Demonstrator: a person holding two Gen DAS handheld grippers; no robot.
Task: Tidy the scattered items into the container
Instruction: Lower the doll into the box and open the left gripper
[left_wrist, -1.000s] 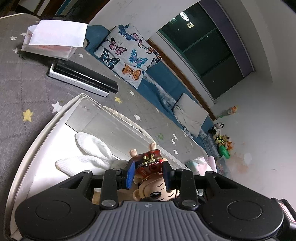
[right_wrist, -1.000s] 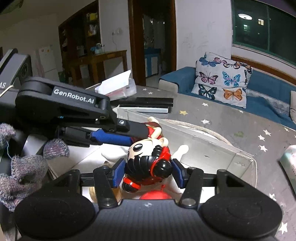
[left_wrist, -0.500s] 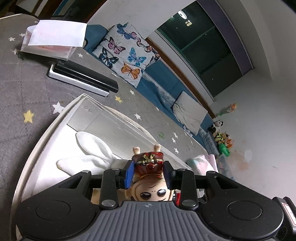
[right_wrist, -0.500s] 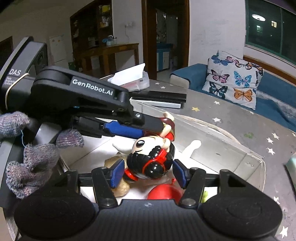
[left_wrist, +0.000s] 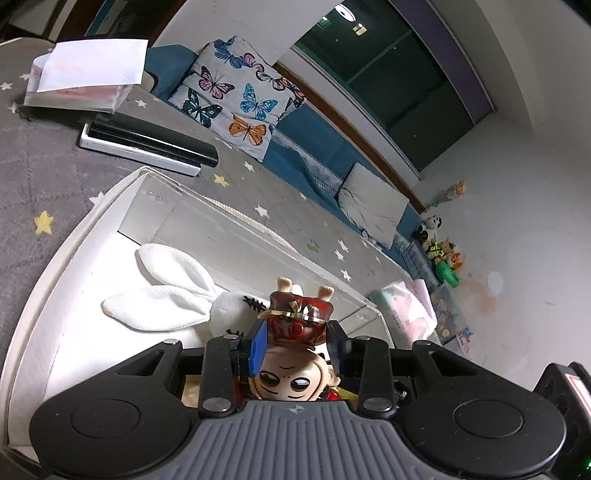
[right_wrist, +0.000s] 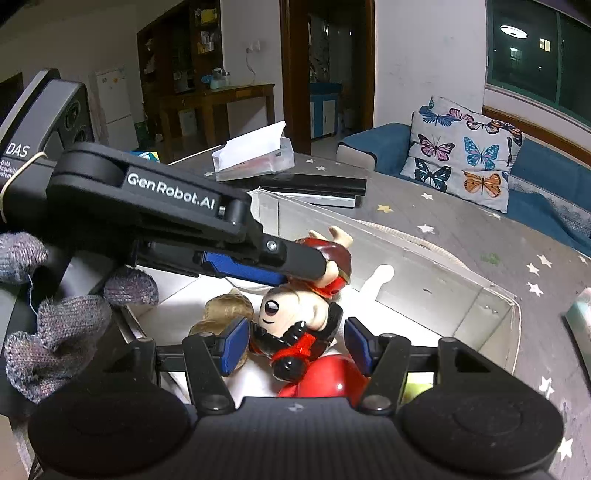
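Note:
A toy figurine (left_wrist: 295, 332) with a big pale head, black hair and red clothes hangs upside down over a white box (left_wrist: 74, 236). My left gripper (left_wrist: 295, 338) is shut on its red body; in the right wrist view it (right_wrist: 295, 266) reaches in from the left. My right gripper (right_wrist: 295, 345) is open, its blue pads either side of the figurine's head (right_wrist: 295, 317) without touching. In the box lie a white bunny-eared plush (left_wrist: 170, 295), a tan object (right_wrist: 221, 310) and a red round toy (right_wrist: 325, 376).
The box stands on a grey star-patterned cloth (left_wrist: 37, 177). Behind it lie a black-and-white flat device (left_wrist: 147, 144) and a tissue box (left_wrist: 81, 81). A butterfly cushion (left_wrist: 236, 99) sits on the blue sofa. A pastel packet (left_wrist: 406, 310) lies right of the box.
My right gripper has opened off the figurine's head and drawn back. The figurine stays in my left gripper and has sunk lower into the box.

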